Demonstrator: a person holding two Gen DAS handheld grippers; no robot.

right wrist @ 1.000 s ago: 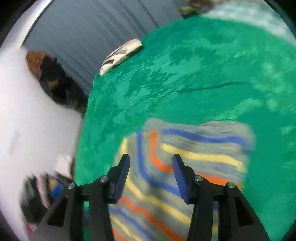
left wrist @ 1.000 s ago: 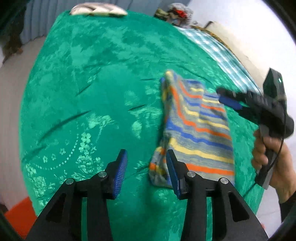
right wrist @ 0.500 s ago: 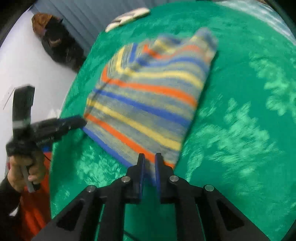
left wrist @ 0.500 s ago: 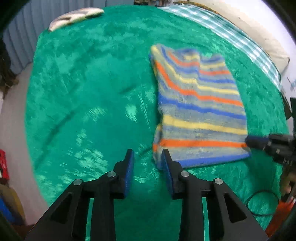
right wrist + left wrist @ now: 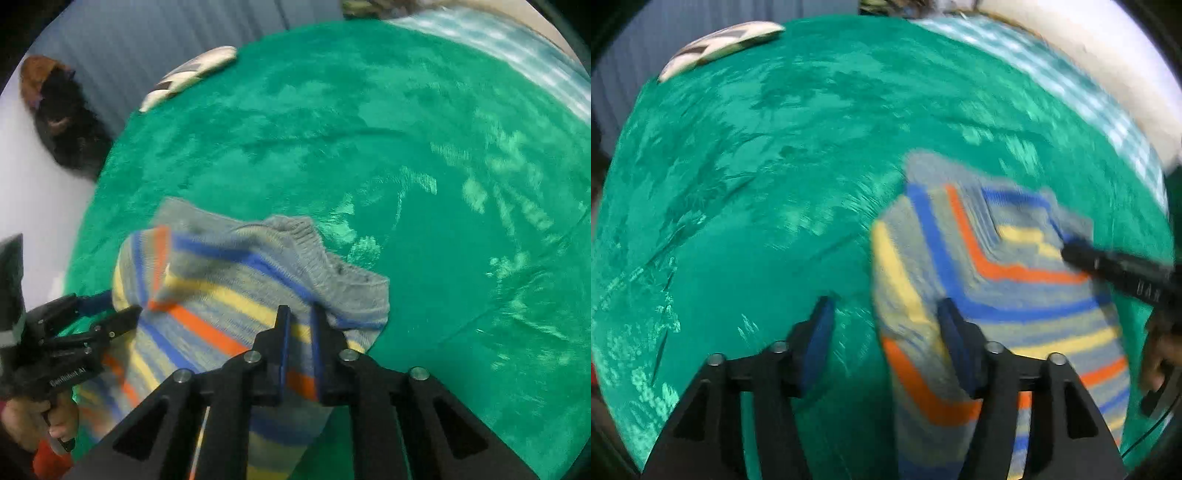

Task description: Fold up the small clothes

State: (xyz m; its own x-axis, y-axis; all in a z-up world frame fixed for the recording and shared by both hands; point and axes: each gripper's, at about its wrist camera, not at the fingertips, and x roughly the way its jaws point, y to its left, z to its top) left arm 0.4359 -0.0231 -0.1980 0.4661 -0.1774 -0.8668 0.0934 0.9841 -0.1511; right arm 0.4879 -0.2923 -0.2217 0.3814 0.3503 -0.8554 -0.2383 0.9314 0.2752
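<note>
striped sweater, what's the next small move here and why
Probably carry the pinched edge a little further over and lay it down. The right gripper is shut on the striped sweater, already doubled over on the green blanket; the left gripper is opening, pressing nothing.

Left gripper [image 5: 882, 343] opening, right gripper [image 5: 299, 332] clamped.

A small knitted grey sweater [image 5: 236, 295] carries blue, orange and yellow stripes. It lies on a plush emerald-green bedspread [image 5: 369, 129] with a paler floral pattern. A white-and-brown patterned cloth [image 5: 720, 44] sits at its far edge.
</note>
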